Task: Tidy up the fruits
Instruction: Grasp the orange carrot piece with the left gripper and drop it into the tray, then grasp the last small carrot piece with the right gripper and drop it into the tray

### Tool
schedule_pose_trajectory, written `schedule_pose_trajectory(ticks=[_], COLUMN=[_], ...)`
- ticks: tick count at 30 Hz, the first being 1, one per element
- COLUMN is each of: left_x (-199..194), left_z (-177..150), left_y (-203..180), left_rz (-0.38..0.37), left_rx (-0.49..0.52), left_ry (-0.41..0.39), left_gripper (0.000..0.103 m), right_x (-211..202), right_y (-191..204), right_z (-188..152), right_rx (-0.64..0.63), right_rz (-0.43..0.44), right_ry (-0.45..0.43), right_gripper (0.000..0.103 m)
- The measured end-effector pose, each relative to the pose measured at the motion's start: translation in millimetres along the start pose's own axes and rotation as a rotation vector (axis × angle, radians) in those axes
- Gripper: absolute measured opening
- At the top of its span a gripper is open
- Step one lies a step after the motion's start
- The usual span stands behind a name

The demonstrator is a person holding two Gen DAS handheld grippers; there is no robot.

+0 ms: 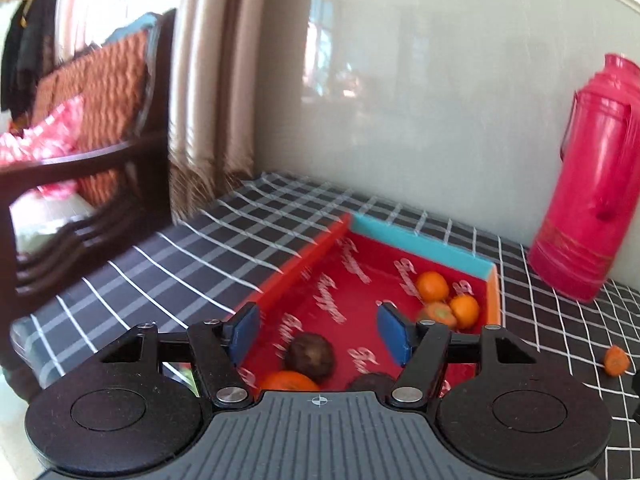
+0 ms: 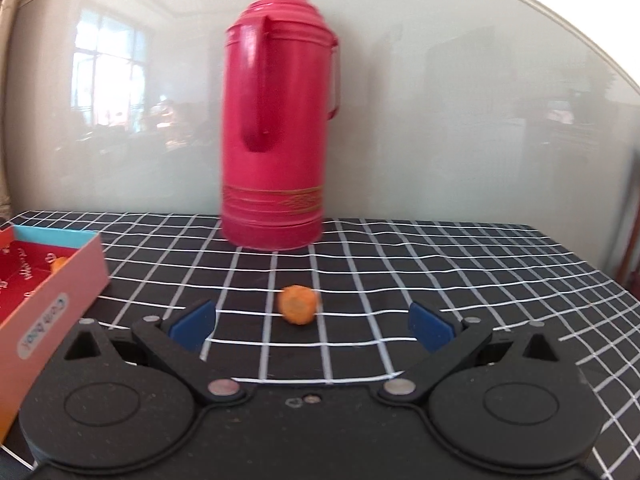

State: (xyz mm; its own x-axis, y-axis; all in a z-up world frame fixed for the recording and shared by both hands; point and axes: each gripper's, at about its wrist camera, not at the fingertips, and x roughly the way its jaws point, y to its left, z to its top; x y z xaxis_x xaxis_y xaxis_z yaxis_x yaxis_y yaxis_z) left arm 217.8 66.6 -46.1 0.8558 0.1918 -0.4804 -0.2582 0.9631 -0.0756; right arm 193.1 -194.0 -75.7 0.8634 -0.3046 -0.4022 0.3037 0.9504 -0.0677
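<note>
We are holding left gripper (image 1: 318, 330) spread, empty, over red box (image 1: 420, 242); right gripper (image 2: 312, 322) spread wide, empty, carrot piece (image 2: 299, 304) lying just beyond fingertips, untouched.

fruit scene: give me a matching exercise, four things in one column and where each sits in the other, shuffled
Things:
1. thermos
2. loose orange piece
3. dark round fruit
4. right gripper

Places:
A. inside the red box
B. alone on the checked cloth, outside the box
C. upright by the wall
D. open, facing the loose orange piece

Pairs: 1-C, 2-B, 3-A, 4-D
</note>
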Motion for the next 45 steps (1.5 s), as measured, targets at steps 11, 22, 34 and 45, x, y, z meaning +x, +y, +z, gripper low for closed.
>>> schedule_pose_trajectory(ticks=[11, 22, 34, 45], left_x=[-37.5, -38.2, -34.1, -35.5], left_z=[-6.1, -18.8, -20.2, -19.8], left_y=[61.3, 99.4, 109.1, 118.9], left_rz=[0.189, 0.326, 0.343, 0.346], left_rx=[-0.020, -0.099, -0.113, -0.162], left_ry=[-0.122, -0.125, -0.111, -0.109], left_gripper=[0.087, 0.101, 0.102, 0.102], right_x=[39.4, 95.7, 100.8, 91.2], right_y=[11.6, 17.8, 9.8, 10.3], right_z=[6.5, 9.5, 9.5, 11.6], right_rx=[0.032, 0.061, 0.085, 0.101], right_rz=[0.033, 0.034, 0.045, 0.141], right_ry=[0.116, 0.240, 0.229, 0.203], right_gripper=[0.095, 0.079, 0.015, 0.000])
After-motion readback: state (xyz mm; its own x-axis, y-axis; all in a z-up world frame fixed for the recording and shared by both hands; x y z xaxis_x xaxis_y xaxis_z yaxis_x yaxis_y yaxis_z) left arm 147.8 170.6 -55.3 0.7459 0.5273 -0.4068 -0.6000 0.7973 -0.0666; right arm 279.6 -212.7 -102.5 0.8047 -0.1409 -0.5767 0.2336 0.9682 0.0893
